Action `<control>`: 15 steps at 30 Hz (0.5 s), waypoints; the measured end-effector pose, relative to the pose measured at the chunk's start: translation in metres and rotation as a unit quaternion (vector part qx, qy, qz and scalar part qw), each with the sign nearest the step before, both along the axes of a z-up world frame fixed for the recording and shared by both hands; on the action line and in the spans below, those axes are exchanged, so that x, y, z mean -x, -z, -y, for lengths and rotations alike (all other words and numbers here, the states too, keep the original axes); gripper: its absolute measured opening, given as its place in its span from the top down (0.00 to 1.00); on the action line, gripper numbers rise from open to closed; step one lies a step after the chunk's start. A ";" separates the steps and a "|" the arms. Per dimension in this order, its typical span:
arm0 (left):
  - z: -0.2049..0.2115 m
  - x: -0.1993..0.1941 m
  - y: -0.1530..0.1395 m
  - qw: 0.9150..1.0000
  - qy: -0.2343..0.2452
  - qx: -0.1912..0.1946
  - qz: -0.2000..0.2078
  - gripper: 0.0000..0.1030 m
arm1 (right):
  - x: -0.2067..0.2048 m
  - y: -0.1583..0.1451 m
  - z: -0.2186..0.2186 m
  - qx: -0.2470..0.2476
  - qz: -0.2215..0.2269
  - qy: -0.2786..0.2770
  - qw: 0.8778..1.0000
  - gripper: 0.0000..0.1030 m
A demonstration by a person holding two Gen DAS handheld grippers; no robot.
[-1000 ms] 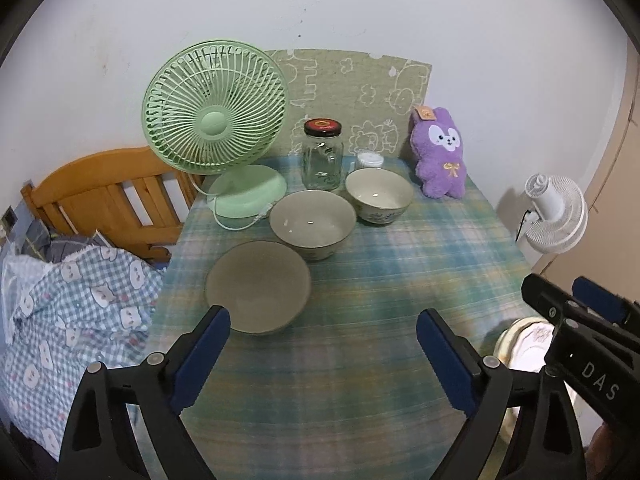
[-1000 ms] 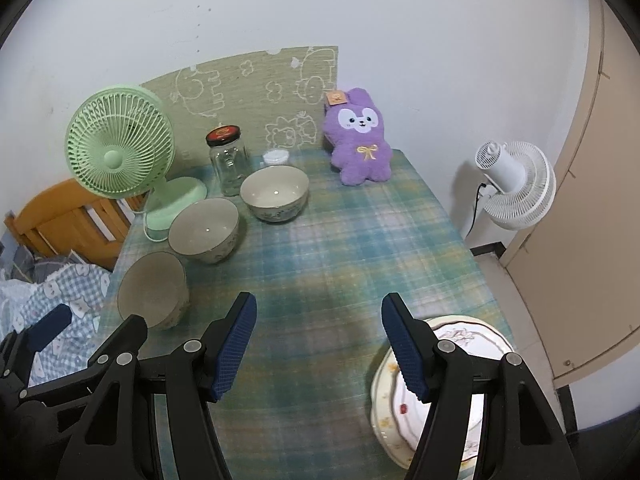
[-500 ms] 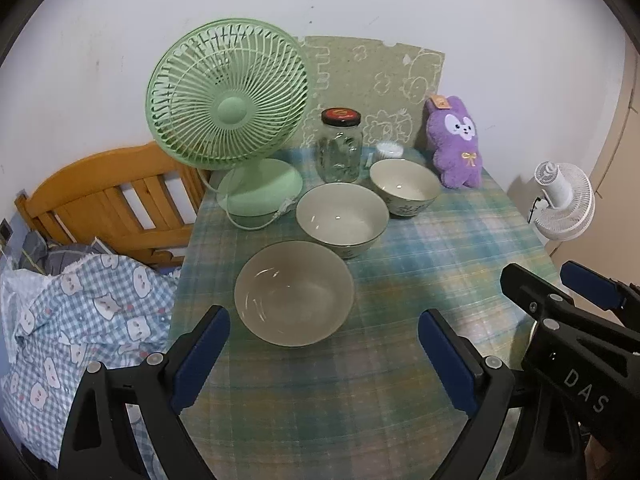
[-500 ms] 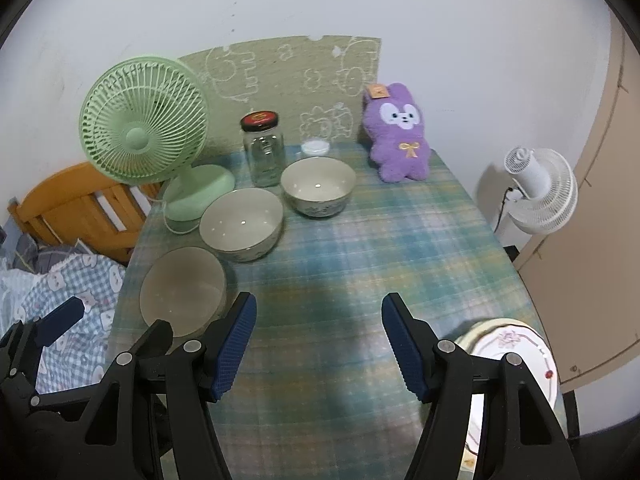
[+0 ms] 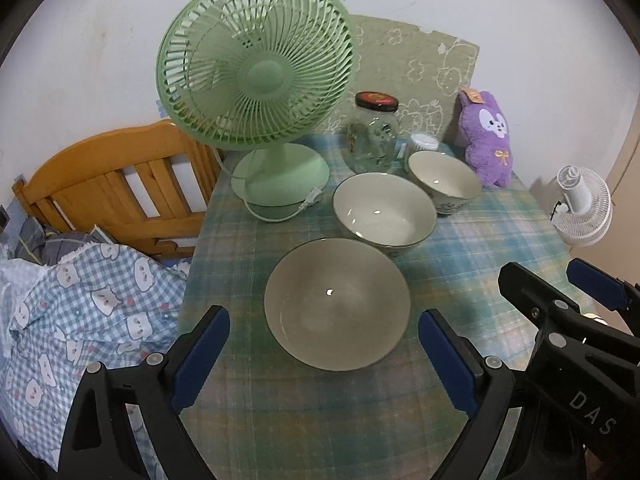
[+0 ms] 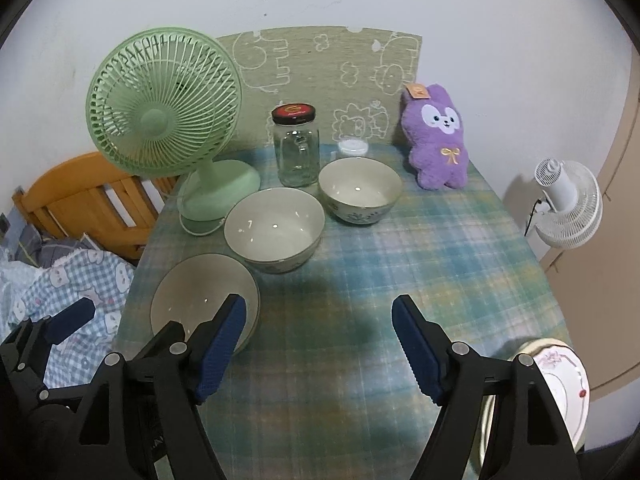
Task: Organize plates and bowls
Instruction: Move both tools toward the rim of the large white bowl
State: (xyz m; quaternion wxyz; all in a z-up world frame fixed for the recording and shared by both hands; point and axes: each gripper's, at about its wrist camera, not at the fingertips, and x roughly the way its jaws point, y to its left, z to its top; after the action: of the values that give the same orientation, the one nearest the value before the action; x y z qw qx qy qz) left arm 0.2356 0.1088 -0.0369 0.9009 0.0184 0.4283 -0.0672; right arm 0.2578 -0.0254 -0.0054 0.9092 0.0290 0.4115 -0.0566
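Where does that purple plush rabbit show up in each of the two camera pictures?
Left wrist view: the purple plush rabbit sits far right at the table's back, against the wall.
Right wrist view: the rabbit is right of centre, against the wall.
Shared landmark: the glass jar stands to its left in both.

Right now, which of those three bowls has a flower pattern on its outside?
The farthest bowl, beside the glass jar: blue flowers on its side. The other two look plain.

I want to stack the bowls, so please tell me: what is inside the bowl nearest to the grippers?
The nearest bowl looks empty: only its plain inner surface with a small light reflection shows. What lies under it on the checked tablecloth is covered.
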 end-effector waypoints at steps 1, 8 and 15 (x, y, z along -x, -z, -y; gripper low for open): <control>-0.001 -0.003 0.004 1.000 -0.004 -0.006 -0.002 0.07 | -0.004 0.004 -0.003 0.002 -0.005 -0.001 1.000 0.24; -0.001 -0.018 0.021 1.000 0.020 -0.010 -0.006 0.07 | -0.022 0.026 -0.013 -0.013 -0.021 -0.005 1.000 0.24; -0.005 -0.028 0.037 1.000 0.006 -0.023 -0.001 0.14 | -0.037 0.042 -0.025 0.002 -0.022 -0.015 1.000 0.33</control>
State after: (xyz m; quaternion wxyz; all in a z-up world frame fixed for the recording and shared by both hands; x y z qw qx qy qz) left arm 0.2640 0.1143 -0.0741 0.8992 0.0415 0.4310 -0.0624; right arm 0.2951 -0.0001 -0.0473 0.9005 0.0194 0.4320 -0.0445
